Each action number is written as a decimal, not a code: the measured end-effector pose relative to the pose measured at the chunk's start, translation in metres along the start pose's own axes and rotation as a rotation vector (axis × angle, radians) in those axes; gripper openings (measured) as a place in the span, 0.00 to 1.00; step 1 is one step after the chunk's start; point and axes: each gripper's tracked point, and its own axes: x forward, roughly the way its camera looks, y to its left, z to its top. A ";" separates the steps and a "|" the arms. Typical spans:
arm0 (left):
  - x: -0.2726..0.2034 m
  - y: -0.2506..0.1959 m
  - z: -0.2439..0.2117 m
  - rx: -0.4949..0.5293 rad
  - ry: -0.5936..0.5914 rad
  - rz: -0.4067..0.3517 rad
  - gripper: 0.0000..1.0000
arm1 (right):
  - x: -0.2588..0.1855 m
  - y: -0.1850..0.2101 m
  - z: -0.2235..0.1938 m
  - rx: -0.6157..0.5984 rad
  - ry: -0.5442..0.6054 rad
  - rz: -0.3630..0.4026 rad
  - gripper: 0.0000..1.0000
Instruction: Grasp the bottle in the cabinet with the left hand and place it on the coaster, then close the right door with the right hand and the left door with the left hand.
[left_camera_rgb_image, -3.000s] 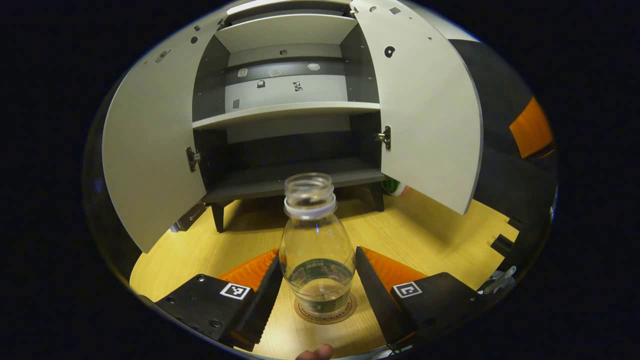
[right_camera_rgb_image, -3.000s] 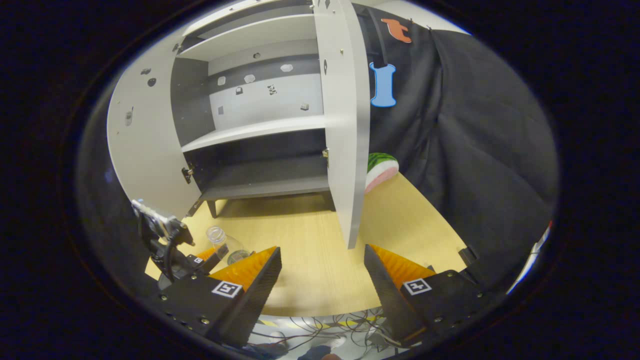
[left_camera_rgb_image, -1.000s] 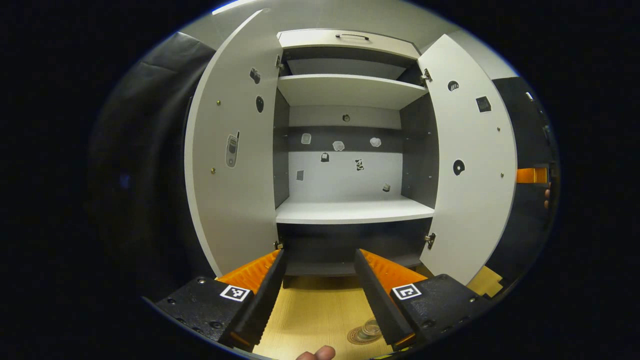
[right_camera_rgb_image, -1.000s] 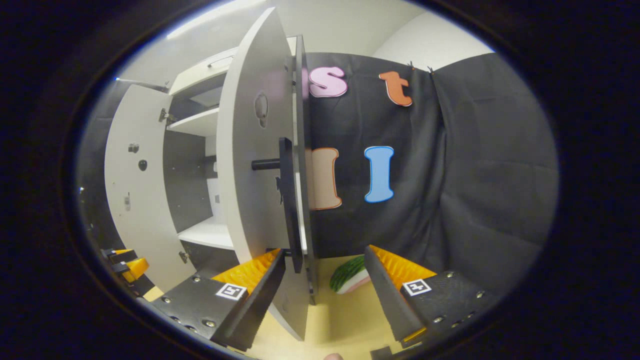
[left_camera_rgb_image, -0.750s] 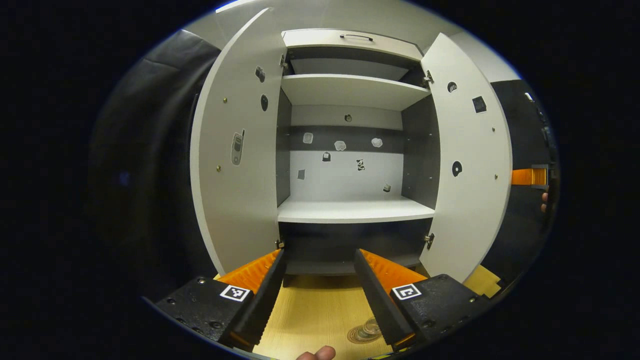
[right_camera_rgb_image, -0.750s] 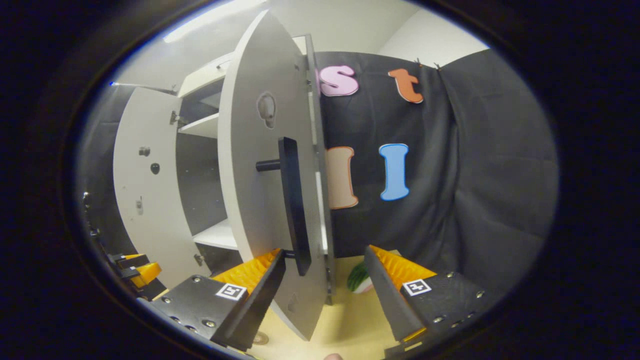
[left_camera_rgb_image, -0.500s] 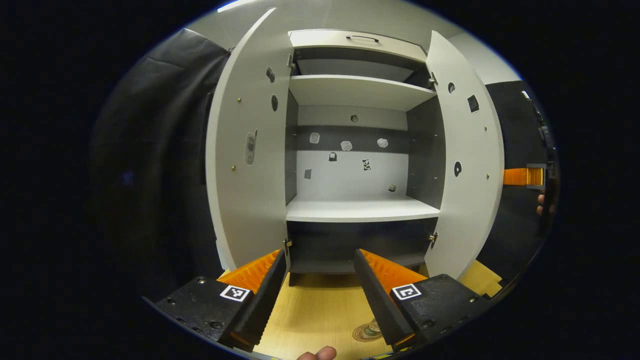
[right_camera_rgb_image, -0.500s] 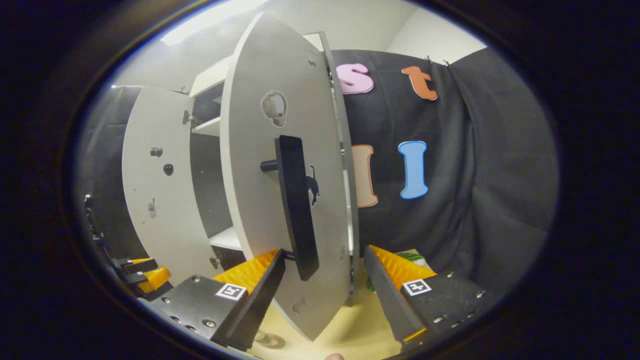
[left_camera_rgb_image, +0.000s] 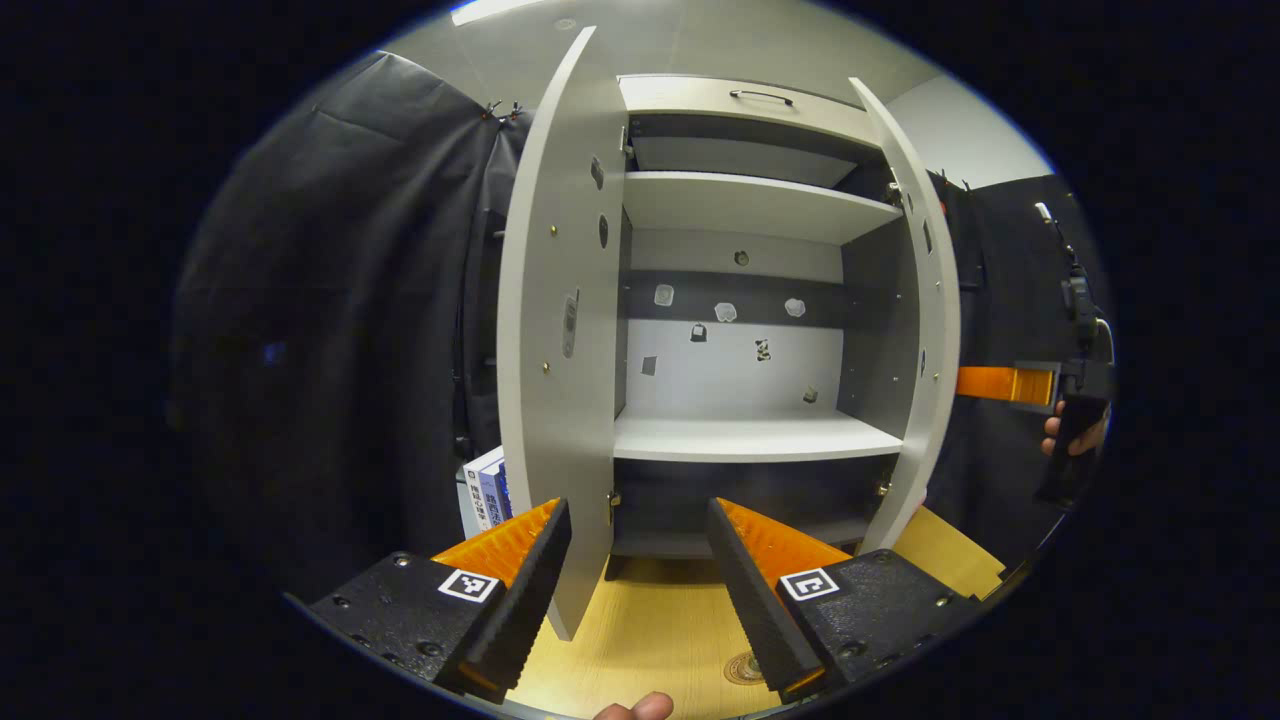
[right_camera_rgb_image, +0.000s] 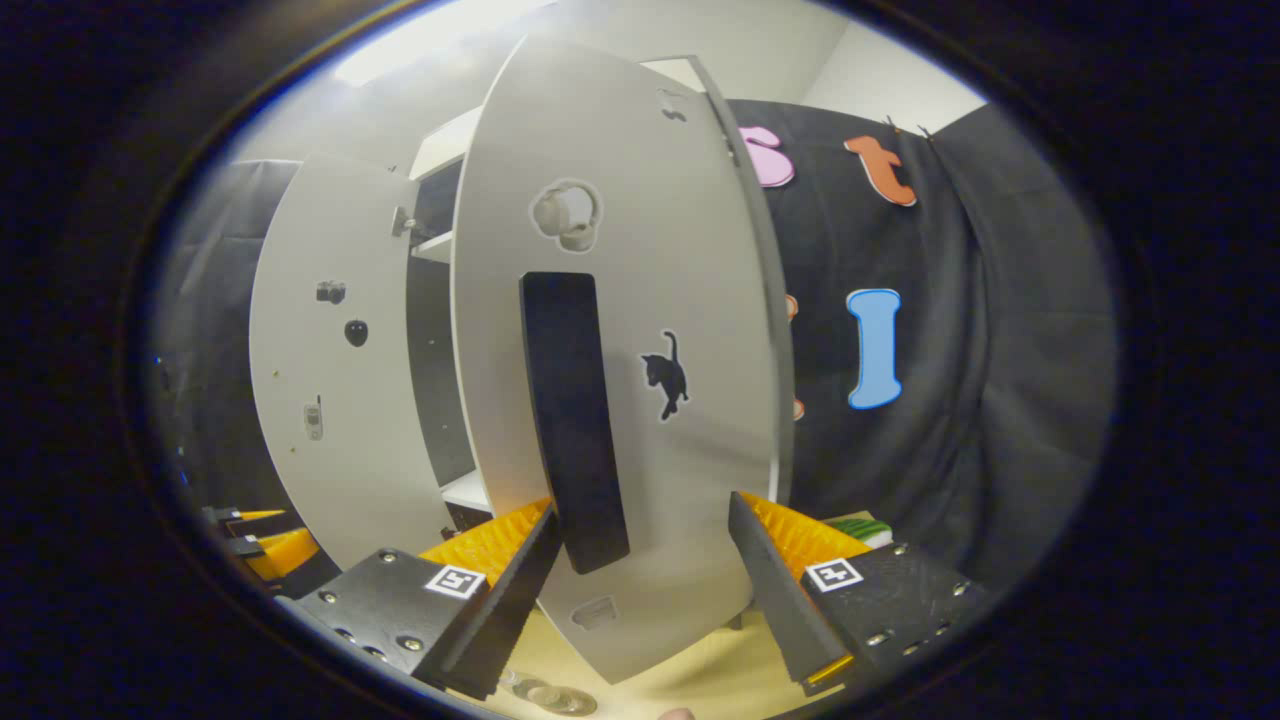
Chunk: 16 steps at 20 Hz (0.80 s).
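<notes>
Cabinet (left_camera_rgb_image: 745, 300) stands dead ahead of the left gripper (left_camera_rgb_image: 635, 580), both doors ajar.

The left door (left_camera_rgb_image: 560, 330) hangs edge-on just beyond that gripper's left finger, the right door (left_camera_rgb_image: 925, 340) to its right; shelves (left_camera_rgb_image: 750, 435) lie between them, the coaster (left_camera_rgb_image: 745, 668) on the table (left_camera_rgb_image: 640, 630) below its right finger. The right gripper (right_camera_rgb_image: 640, 590) faces the right door's outer side, the handle (right_camera_rgb_image: 572, 420) just ahead between its spread fingers.

wooden table (left_camera_rgb_image: 650, 630) | blue-white boxes (left_camera_rgb_image: 487, 490) by cabinet foot | watermelon slice (right_camera_rgb_image: 862, 528) at black cloth
</notes>
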 end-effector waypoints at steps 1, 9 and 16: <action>-0.003 0.003 0.004 0.008 -0.005 0.000 0.87 | 0.009 0.008 0.000 -0.006 -0.002 0.004 1.00; -0.020 0.053 0.030 -0.033 -0.030 0.063 0.87 | 0.059 0.040 -0.003 -0.042 -0.038 -0.030 0.97; -0.030 0.109 0.042 -0.040 -0.045 0.112 0.88 | 0.087 0.050 0.002 -0.088 -0.052 -0.075 1.00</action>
